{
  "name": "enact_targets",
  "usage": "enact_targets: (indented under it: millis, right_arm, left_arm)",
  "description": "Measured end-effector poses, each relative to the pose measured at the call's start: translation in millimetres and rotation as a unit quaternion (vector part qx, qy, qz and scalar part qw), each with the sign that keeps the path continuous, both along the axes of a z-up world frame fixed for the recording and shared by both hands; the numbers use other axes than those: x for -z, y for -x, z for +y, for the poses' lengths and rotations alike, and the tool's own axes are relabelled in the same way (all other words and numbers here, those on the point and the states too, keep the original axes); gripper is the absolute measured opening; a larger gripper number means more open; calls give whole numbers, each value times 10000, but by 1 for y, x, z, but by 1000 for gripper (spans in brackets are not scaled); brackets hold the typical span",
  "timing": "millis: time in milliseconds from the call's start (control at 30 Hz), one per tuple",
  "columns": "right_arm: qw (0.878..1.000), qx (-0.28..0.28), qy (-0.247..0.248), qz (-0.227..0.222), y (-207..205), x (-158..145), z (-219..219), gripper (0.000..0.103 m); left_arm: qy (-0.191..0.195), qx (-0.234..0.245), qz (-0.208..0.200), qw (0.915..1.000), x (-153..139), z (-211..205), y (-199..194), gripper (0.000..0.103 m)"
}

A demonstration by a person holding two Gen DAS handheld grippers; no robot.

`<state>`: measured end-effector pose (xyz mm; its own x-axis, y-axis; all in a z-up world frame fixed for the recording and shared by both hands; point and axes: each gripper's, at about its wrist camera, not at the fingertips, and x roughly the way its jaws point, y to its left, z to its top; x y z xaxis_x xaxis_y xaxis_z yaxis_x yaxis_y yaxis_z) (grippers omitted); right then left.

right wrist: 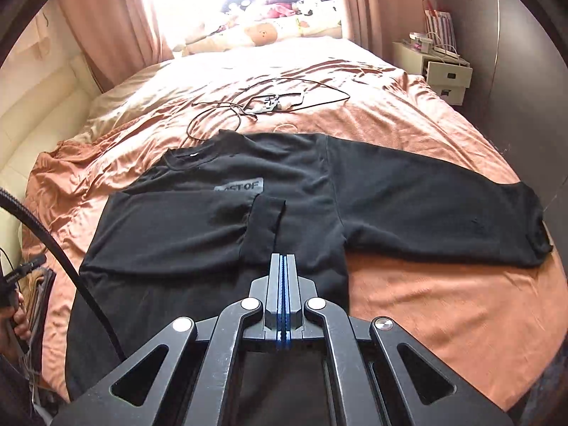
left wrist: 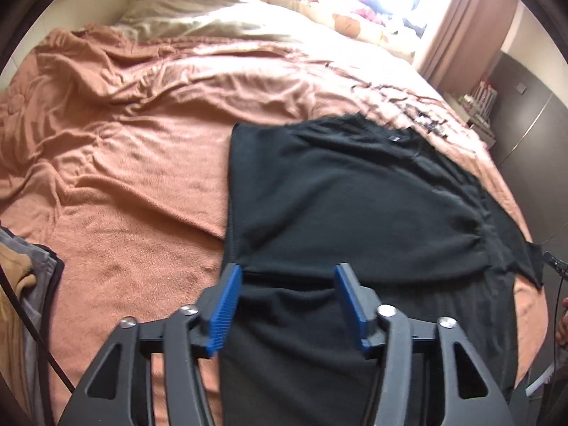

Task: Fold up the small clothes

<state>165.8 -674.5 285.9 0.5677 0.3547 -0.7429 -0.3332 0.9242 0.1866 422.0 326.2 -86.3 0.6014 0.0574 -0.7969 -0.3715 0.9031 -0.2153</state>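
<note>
One sleeve [right wrist: 170, 227] of the black sweatshirt [right wrist: 301, 184] already lies folded across the chest, its cuff [right wrist: 264, 220] ending near the middle and partly covering a grey printed patch [right wrist: 239, 187]. The other sleeve [right wrist: 443, 209] is spread out flat to the side, reaching toward the edge of the bed. So the fold looks roughly a third done, and the step in hand is most likely the second sleeve.

The next move probably calls for pinching that outstretched sleeve near its cuff [right wrist: 536, 227], lifting it just clear of the cover and laying it over the first one, then doubling the body up from the hem.

The fabric is thick, matte and soft, with a ribbed collar [right wrist: 193, 158] and a small label at the neck. It lies mostly smooth on a rumpled salmon bedcover [right wrist: 443, 316].

The right gripper [right wrist: 283, 259] hovers above the lower body of the garment with its jaws pressed together on nothing. The left gripper [left wrist: 289, 273] hangs over the folded side, its blue pads [left wrist: 227, 305] apart, and no cloth is seen between them.

Beyond the sweatshirt a thin black cable [right wrist: 255, 103] loops on the cover, and soft toys [right wrist: 262, 32] sit by the bright window.
</note>
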Motion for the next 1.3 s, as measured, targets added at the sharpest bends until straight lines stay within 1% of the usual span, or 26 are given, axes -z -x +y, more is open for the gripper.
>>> enact_targets:
  millis: [33,100,133,167,200,267,300,400,467,533,633,700,767,833,900,967,1033,1100,1233,1300]
  right_arm:
    - [10000,28,67,-1,8,-5,-5,0]
    - [9999,67,137,-28,27,-14,-13,2]
    - [9999,108,124,-18,36,-19,-18,24]
    - [9999,120,22,15,46,-25,-25,84]
    - [9999,93,-87,17,54,-35,-30,103]
    - [9997,130,-101,-180,72,-51,-41,103]
    - [9996,160,-99,-210,80,-55,-48,103]
    - [9992,252,-208,-241,102,-63,-69,103]
    - [9987,321,-235,-332,119,-69,-84,103]
    - [9979,380,-282,-444,135,-74,-100,103]
    - [9963,463,-413,-595,157,-78,-126,103]
    - [9959,544,-488,-540,165,-71,-145,103]
    - [9952,656,-552,-479,172,-68,-164,103]
    - [9930,843,-625,-546,178,-66,-187,103]
    - [9901,980,-823,-584,180,-65,-207,103]
    - [9879,1014,-1020,-572,184,-63,-225,103]
    - [9873,1139,-926,-609,183,-59,-240,103]
    - [9872,1141,-930,-609,183,-57,-253,103]
    - [9831,1333,-1137,-529,172,-45,-278,103]
    - [9835,1403,-1052,-450,166,-37,-283,103]
  left_arm:
    - [-38,29,-131,9999,-10,-8,7,71]
    - [-84,123,-332,9993,-28,-25,17,77]
    - [-105,173,-417,9989,-36,-32,23,80]
    - [-141,212,-489,9985,-43,-40,28,81]
    - [-185,249,-548,9980,-51,-49,34,82]
    - [-249,325,-662,9970,-64,-65,45,83]
    - [-286,366,-733,9962,-70,-73,50,84]
    - [-342,525,-983,9932,-89,-99,64,93]
    - [-389,577,-1139,9911,-101,-117,75,94]
    - [-307,678,-1315,9885,-111,-133,84,94]
    - [-188,748,-1480,9860,-126,-156,94,94]
    - [-201,831,-1607,9833,-136,-172,100,94]
    - [-135,956,-1710,9805,-145,-188,104,94]
    - [-23,1085,-1728,9790,-153,-203,106,94]
    - [43,1213,-1712,9777,-159,-218,105,94]
    - [-4,1330,-1728,9759,-166,-236,102,97]
    - [-110,1392,-1762,9744,-171,-254,99,101]
    - [-140,1483,-1756,9731,-174,-269,93,102]
    - [-201,1671,-1605,9726,-174,-299,74,103]
    - [-253,1836,-1606,9695,-176,-313,66,103]
